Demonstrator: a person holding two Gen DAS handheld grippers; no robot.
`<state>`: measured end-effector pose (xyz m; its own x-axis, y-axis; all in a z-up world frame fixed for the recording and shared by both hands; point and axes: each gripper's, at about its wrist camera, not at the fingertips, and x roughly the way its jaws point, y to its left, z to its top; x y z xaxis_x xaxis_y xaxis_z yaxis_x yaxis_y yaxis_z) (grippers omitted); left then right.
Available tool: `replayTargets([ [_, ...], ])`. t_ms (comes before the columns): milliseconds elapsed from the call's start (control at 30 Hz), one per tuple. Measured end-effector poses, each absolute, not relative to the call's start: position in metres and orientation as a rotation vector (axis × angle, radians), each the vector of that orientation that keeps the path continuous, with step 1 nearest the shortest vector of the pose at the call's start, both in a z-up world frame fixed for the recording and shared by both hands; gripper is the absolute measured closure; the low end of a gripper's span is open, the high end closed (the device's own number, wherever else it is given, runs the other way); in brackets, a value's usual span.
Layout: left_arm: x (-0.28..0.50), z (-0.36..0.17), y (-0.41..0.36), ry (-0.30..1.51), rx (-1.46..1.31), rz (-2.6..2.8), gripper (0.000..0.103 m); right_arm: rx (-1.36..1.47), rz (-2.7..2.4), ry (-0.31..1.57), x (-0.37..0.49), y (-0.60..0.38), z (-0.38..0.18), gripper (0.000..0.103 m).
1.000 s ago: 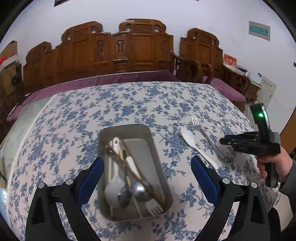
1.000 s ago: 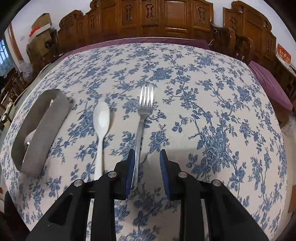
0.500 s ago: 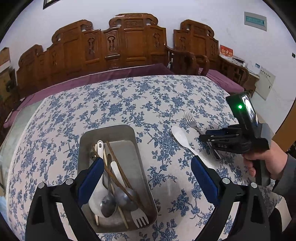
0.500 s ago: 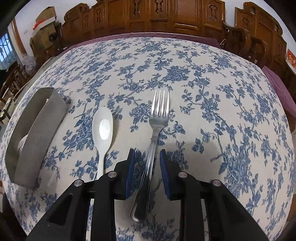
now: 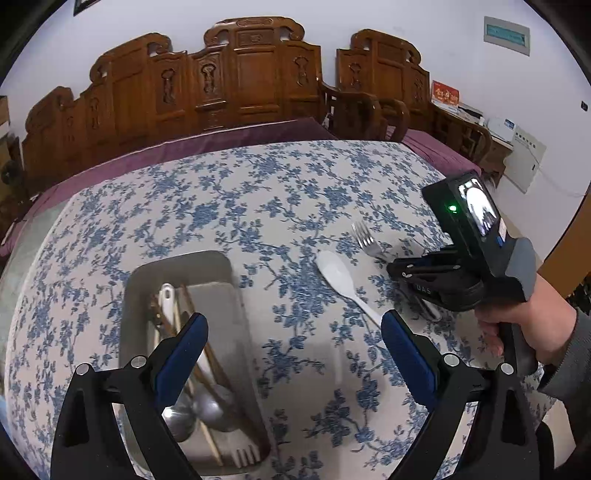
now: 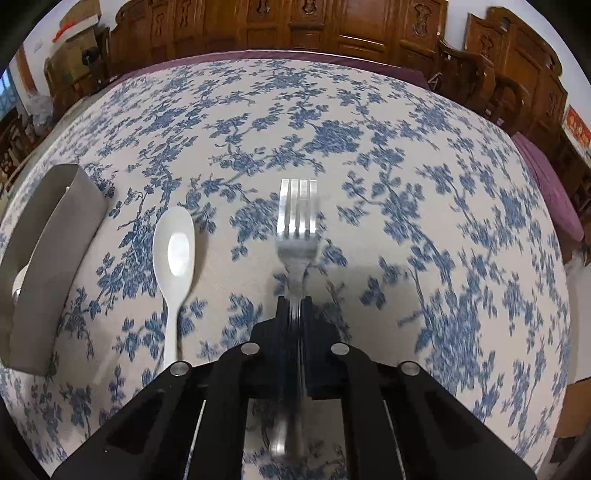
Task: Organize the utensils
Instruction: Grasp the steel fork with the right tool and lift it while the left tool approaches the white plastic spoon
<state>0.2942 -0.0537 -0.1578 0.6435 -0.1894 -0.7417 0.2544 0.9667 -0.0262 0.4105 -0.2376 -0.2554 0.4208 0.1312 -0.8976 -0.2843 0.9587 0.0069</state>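
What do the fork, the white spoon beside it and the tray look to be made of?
Fork: polished metal, probably stainless steel; bright mirror glints on the tines.
Spoon: glossy white, with one soft highlight in the bowl; plastic or ceramic, cannot tell which.
Tray: dull grey metal with a brushed, matte look and thin rounded walls; likely steel or aluminium.

A worktop (image 5: pixel 258 206) under a white cloth printed with blue flowers fills the middle of both views. Behind it, along the top of the frame, runs a carved wooden bench (image 5: pixel 229 85) with a purple cushion (image 5: pixel 155 155). At upper right of the left wrist view a red card (image 5: pixel 445 93) and a grey wall panel (image 5: pixel 506 36) stand against the pale wall. Cardboard boxes (image 6: pixel 75 40) sit at upper left of the right wrist view.
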Motion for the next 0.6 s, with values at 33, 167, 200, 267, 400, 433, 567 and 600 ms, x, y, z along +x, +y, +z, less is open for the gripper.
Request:
replayTargets([
  [33, 0.295, -0.158, -0.057, 0.837, 0.084, -0.258, 0.012, -0.152, 0.258, 1.102, 0.407, -0.241, -0.255, 0.095],
  [167, 0.299, -0.163, -0.070, 0.855, 0.094, -0.270, 0.012, -0.138, 0.237, 1.083, 0.392, -0.260, -0.253, 0.095],
  [200, 0.301, -0.166, -0.075, 0.865, 0.098, -0.273, 0.012, -0.133, 0.235, 1.079, 0.388, -0.264, -0.251, 0.095],
  [267, 0.304, -0.171, -0.081, 0.878, 0.103, -0.279, 0.012, -0.119, 0.237, 1.065, 0.376, -0.275, -0.248, 0.095],
  [400, 0.311, -0.184, -0.098, 0.919, 0.105, -0.297, 0.021, -0.119, 0.239, 1.055, 0.352, -0.289, -0.245, 0.095],
  [433, 0.314, -0.188, -0.103, 0.934, 0.104, -0.297, 0.023, -0.118, 0.240, 1.056, 0.347, -0.291, -0.246, 0.095],
  [567, 0.323, -0.201, -0.114, 0.984, 0.096, -0.304, 0.031, -0.135, 0.242, 1.051, 0.329, -0.298, -0.249, 0.095],
  [600, 0.326, -0.204, -0.118, 0.997, 0.096, -0.306, 0.034, -0.139, 0.244, 1.050, 0.326, -0.299, -0.249, 0.095],
])
